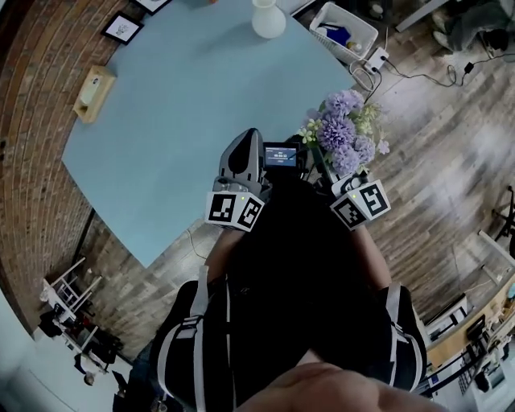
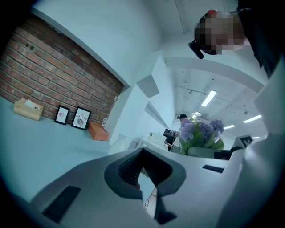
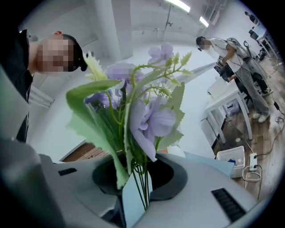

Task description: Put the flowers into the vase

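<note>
In the head view a bunch of purple flowers (image 1: 344, 133) with green leaves stands up from my right gripper (image 1: 342, 181), just off the right edge of the light blue table (image 1: 161, 129). In the right gripper view the jaws are shut on the thin green stems (image 3: 141, 180), and the blooms (image 3: 149, 120) fill the frame. My left gripper (image 1: 244, 157) hovers over the table's near edge, beside the right one. Its jaws meet at the tips with nothing between them (image 2: 143, 151). The white vase (image 1: 268, 18) stands at the table's far end, well away from both grippers.
A wooden tissue box (image 1: 93, 92) and picture frames (image 1: 122, 28) sit along the brick wall on the left. A white basket (image 1: 344, 30) and a power strip (image 1: 374, 58) lie on the wooden floor beyond the table. A person (image 3: 231, 49) stands at a white desk.
</note>
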Demonstrator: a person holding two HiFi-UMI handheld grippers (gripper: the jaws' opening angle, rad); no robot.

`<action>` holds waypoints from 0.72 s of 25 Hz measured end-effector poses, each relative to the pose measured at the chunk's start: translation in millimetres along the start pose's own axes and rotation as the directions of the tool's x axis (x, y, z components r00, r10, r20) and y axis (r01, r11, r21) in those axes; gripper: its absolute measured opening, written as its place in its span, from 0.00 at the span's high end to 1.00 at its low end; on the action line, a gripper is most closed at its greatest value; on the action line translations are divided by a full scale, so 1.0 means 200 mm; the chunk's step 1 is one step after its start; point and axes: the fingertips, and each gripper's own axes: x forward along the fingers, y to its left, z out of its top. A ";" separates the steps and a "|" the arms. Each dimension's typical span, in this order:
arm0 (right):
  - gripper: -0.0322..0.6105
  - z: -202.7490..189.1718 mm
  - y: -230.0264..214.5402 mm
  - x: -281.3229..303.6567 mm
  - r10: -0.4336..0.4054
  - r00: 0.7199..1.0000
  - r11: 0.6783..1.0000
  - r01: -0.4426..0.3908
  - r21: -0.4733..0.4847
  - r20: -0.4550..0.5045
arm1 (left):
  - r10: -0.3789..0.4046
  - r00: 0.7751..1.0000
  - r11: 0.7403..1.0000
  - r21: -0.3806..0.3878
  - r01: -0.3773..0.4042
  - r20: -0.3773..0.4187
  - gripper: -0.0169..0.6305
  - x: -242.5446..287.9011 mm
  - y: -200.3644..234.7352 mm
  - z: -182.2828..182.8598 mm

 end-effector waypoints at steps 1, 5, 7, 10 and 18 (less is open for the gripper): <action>0.79 0.03 -0.03 0.03 0.000 1.000 1.000 0.000 -0.006 -0.005 | 0.017 1.000 1.000 -0.022 -0.016 0.012 0.94 0.06 0.02 0.01; 0.79 0.22 -0.17 0.14 0.002 0.999 0.999 -0.004 -0.033 -0.048 | 0.022 0.997 0.997 -0.077 -0.017 0.074 0.94 0.31 0.01 0.09; 0.79 0.31 -0.24 0.21 -0.005 0.998 0.998 0.002 -0.058 -0.058 | 0.010 0.996 0.997 -0.075 -0.003 0.084 0.94 0.43 0.01 0.13; 0.79 0.38 -0.33 0.25 -0.031 0.997 0.997 0.026 -0.072 -0.073 | 0.028 0.997 0.998 -0.065 -0.024 0.065 0.94 0.51 0.04 0.14; 0.79 0.44 -0.49 0.50 0.031 0.989 0.998 -0.040 -0.056 -0.143 | 0.183 0.982 0.982 -0.059 -0.180 0.052 0.94 0.59 0.20 0.15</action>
